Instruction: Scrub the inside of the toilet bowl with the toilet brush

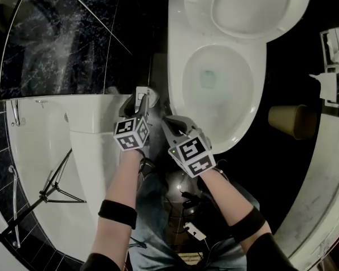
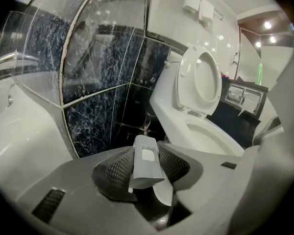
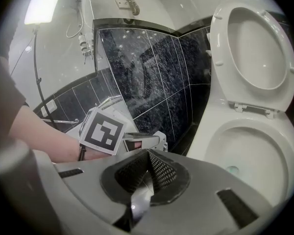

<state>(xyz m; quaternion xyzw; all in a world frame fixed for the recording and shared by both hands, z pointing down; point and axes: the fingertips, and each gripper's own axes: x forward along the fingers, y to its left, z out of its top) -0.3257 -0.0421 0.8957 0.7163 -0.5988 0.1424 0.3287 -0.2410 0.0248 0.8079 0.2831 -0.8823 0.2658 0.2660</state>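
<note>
Left gripper (image 2: 146, 156) pinches the white brush handle (image 2: 145, 173) beside the toilet bowl (image 1: 246, 123). Right gripper (image 3: 148, 168) is pressed together, empty, near the rim.

The left tongs (image 2: 146, 154) were closed on a pale, blocky brush handle (image 2: 146, 169), which stood upright with a ribbed pad against each side. Beyond it, to the right, was the white toilet (image 2: 211, 134), its seat (image 2: 202, 82) raised against the wall. A dark marbled tiled wall (image 2: 104, 112) ran behind, with a curved glass screen (image 2: 105, 35) above it at the left. A paper holder (image 2: 242, 98) hung near the toilet at the far right.
</note>
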